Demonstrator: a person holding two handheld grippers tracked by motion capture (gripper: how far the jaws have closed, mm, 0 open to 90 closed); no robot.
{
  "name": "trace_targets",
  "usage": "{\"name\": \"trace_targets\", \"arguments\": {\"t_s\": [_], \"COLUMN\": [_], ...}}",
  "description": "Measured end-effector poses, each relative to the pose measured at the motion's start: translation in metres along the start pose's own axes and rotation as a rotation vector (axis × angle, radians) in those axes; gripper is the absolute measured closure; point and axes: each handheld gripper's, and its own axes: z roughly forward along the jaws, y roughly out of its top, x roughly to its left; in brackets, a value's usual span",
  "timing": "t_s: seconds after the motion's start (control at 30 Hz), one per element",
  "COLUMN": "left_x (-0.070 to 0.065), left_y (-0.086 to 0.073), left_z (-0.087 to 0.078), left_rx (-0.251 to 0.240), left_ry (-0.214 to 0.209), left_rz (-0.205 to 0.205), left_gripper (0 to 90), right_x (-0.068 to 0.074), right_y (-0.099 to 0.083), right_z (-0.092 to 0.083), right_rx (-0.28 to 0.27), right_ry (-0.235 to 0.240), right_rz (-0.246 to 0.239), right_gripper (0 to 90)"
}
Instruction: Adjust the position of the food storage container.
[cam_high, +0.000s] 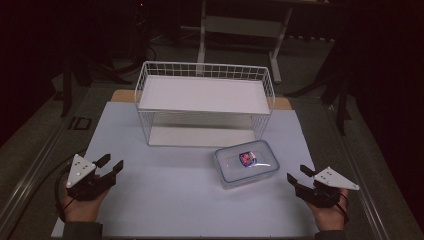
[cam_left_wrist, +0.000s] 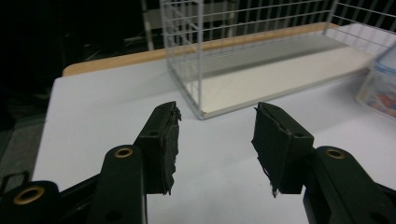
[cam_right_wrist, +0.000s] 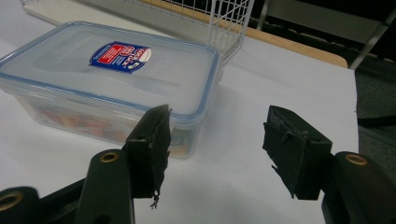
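Observation:
A clear plastic food box (cam_high: 246, 163) with a blue-rimmed lid and a red and blue label lies on the white table top, right of centre. In the right gripper view the food box (cam_right_wrist: 116, 79) sits just ahead and left of the jaws. My right gripper (cam_high: 300, 173) rests open near the table's right edge, a short way right of the box. My left gripper (cam_high: 110, 163) is open at the front left, nothing between its jaws. A white wire shelf rack (cam_high: 205, 102) stands at the back centre.
The white table top (cam_high: 165, 200) lies on a wooden board whose edge shows behind the wire rack (cam_left_wrist: 261, 56). The box's corner (cam_left_wrist: 380, 88) shows at the right of the left gripper view. Dark floor and a desk frame (cam_high: 240, 30) lie beyond the table.

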Motion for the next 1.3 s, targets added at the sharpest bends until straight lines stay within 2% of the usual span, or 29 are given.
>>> {"name": "trace_targets", "arguments": {"t_s": [0.23, 0.5, 0.7, 0.8, 0.93, 1.0, 1.07, 1.1, 1.13, 1.3], "left_x": [-0.002, 0.002, 0.001, 0.0, 0.0, 0.0, 0.001, 0.001, 0.001, 0.0], "left_y": [0.0, 0.0, 0.0, -0.001, -0.001, -0.001, -0.002, -0.002, -0.001, -0.001], "left_z": [0.006, 0.007, 0.007, 0.008, 0.007, 0.007, 0.007, 0.007, 0.008, 0.008], "left_rx": [0.018, 0.013, 0.012, 0.018, 0.017, 0.013, 0.015, 0.014, 0.014, 0.012], "left_ry": [0.003, 0.005, 0.004, 0.005, 0.007, 0.007, 0.007, 0.005, 0.003, -0.001], "left_rz": [0.037, 0.023, 0.028, 0.032, 0.033, 0.027, 0.024, 0.022, 0.023, 0.028], "left_gripper": [48.7, 48.6, 48.7, 48.7, 48.7, 48.7, 48.7, 48.7, 48.8, 48.7], "right_x": [-0.001, -0.001, 0.0, -0.004, -0.013, -0.015, -0.018, -0.018, -0.019, -0.024], "right_y": [0.0, 0.003, 0.011, 0.015, 0.02, 0.021, 0.021, 0.021, 0.021, 0.022], "right_z": [0.001, 0.007, 0.012, 0.016, 0.023, 0.026, 0.035, 0.035, 0.042, 0.057], "right_rx": [0.017, 0.015, 0.009, 0.007, 0.002, 0.005, 0.031, 0.031, 0.048, 0.074], "right_ry": [-0.004, -0.005, -0.014, -0.013, 0.003, 0.012, 0.018, 0.018, 0.021, 0.026], "right_rz": [-0.003, 0.001, -0.008, -0.001, 0.042, 0.051, 0.062, 0.062, 0.067, 0.085], "right_gripper": [42.3, 45.0, 49.1, 55.0, 69.0, 72.2, 83.3, 83.3, 89.0, 90.0]}}
